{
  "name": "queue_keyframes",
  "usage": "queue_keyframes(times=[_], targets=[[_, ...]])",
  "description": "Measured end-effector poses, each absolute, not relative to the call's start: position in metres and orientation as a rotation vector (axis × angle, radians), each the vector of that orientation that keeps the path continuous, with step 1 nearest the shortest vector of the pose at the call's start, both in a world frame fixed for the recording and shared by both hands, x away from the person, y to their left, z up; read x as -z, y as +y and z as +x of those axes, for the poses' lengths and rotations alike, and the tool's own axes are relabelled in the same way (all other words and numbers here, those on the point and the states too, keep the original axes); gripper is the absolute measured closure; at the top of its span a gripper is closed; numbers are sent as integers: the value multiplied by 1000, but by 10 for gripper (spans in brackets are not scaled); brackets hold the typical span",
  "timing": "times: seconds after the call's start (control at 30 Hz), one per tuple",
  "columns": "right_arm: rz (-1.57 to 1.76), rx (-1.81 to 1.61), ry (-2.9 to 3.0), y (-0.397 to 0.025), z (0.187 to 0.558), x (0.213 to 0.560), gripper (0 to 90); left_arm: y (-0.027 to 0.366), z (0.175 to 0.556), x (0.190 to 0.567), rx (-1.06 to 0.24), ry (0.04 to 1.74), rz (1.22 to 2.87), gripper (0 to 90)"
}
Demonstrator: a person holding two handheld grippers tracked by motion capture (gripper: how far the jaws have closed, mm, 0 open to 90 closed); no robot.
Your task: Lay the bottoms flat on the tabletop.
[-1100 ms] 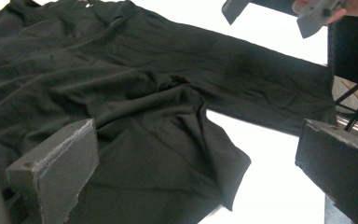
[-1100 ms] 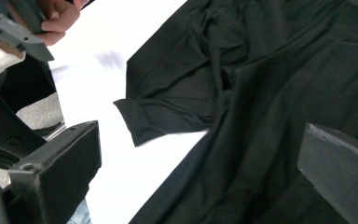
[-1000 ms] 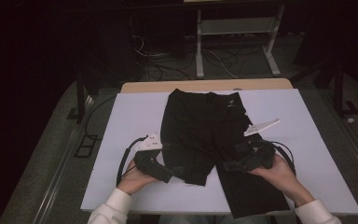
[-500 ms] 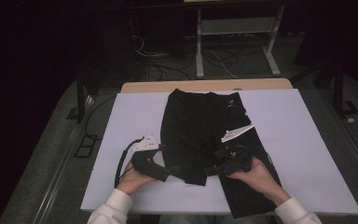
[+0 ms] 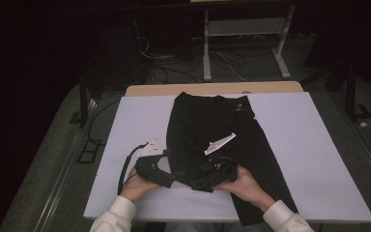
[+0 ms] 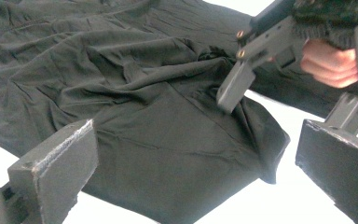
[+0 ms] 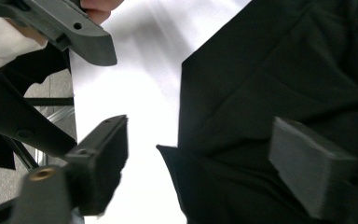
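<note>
- High view: one pair of black trousers (image 5: 212, 130) is lying along the middle of one white surface (image 5: 314, 145), its waistband at the far end and one leg running off the near edge.
- Two hands are coming in from the bottom, each holding one set of tongs. The left tongs (image 5: 166, 179) are sitting at the left edge of the folded-up leg end. The right tongs (image 5: 204, 181) are lying over the cloth just beside them.
- Two pale plates are showing, one on top of each tool, and one black cable is looping off to the left. From up here I cannot tell how the jaws of either set are standing.
- Left gripper view: the left tongs (image 6: 200, 154) are standing wide apart, two dark jaws gripping nothing. The creased black trousers (image 6: 135, 112) are spreading between and beyond them, one folded corner lying on the white surface (image 6: 284, 196).
- The right tongs (image 6: 235, 91) are reaching in from the upper right, one jaw tip pressing down on the cloth.
- Right gripper view: the right tongs (image 7: 198, 172) are spread apart, two jaws in all. One is hanging over the bare white surface (image 7: 140, 84), the other over the trousers (image 7: 279, 70), with one cloth edge lying between them, unclamped.
- One jaw of the left tongs (image 7: 74, 30) is showing at the top left.
</note>
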State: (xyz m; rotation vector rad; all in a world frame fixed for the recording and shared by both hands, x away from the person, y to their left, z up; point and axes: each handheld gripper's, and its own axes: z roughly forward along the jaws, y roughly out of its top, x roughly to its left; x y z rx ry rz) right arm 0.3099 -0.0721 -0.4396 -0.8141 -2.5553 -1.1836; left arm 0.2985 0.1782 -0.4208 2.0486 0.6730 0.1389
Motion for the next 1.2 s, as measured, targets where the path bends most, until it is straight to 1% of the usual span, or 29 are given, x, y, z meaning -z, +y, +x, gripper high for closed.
queue_keyframes(times=[0.13, 0.33, 0.4, 0.43, 0.57, 0.67, 0.9, 1.0, 1.2], targets=[[-810, 1117, -2620, -63, 308, 445, 354, 178, 298, 421, -137, 670, 2052, 0], [-784, 1016, -2693, -66, 302, 444, 704, 178, 299, 422, -134, 672, 2056, 0], [-769, 987, -2705, -69, 301, 443, 848, 177, 298, 423, -134, 672, 2058, 0], [-775, 984, -2694, -72, 301, 443, 870, 177, 298, 423, -135, 671, 2060, 0], [-804, 1031, -2647, -82, 302, 439, 881, 178, 298, 422, -136, 672, 2059, 0], [-842, 1108, -2607, -94, 305, 430, 882, 178, 298, 422, -134, 673, 2054, 0], [-1006, 1256, -2532, -138, 318, 412, 883, 178, 298, 422, -133, 670, 2050, 0], [-1104, 1305, -2493, -156, 327, 412, 882, 177, 299, 422, -137, 663, 2038, 0], [-1292, 1411, -2347, -187, 352, 422, 882, 170, 301, 418, -136, 638, 2020, 0]])
